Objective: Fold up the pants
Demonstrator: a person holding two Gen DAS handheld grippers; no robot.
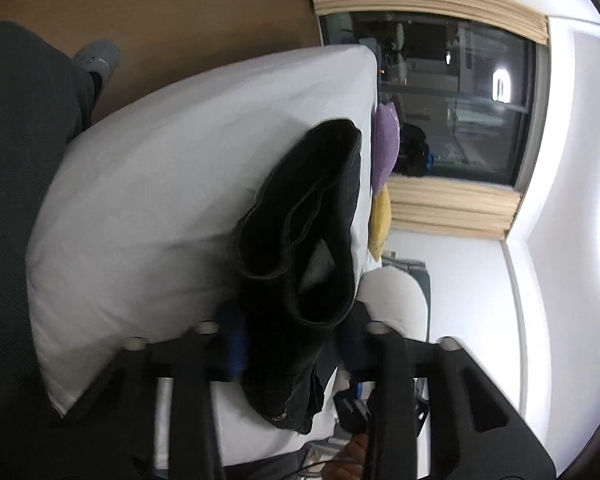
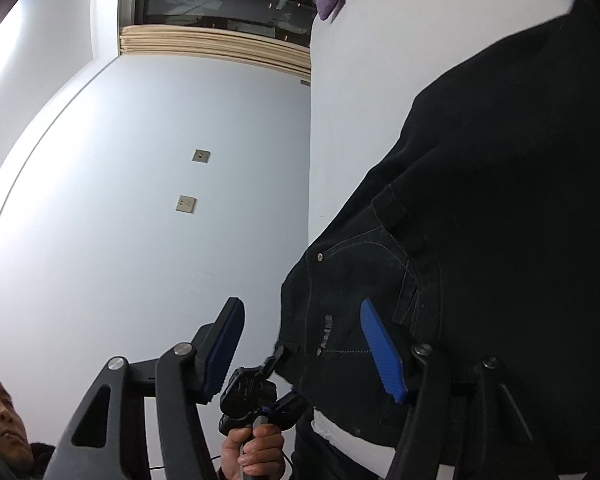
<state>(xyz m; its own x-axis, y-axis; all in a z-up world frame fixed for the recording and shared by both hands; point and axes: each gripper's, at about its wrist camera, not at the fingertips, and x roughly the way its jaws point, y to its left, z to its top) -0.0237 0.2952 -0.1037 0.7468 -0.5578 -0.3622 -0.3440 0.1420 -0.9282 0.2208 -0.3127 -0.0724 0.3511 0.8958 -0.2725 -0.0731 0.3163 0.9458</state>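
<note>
Black jeans (image 1: 300,240) hang bunched over the white bed (image 1: 172,184). My left gripper (image 1: 296,340) is shut on a thick fold of the jeans; its blue pads are mostly hidden by cloth. In the right wrist view the jeans (image 2: 480,200) fill the right side, with the pocket and rivet near the fingers. My right gripper (image 2: 304,344) is open, its blue pads (image 2: 380,352) wide apart. One pad lies against the cloth, the other is in free air. The left gripper (image 2: 260,396) and the hand holding it show below.
Purple (image 1: 386,152) and yellow (image 1: 380,220) cushions lie at the bed's far edge. A dark window (image 1: 452,96) with beige curtains is behind. A white wall (image 2: 160,200) with two plates is near. A person's leg and slipper (image 1: 96,60) stand on the brown floor.
</note>
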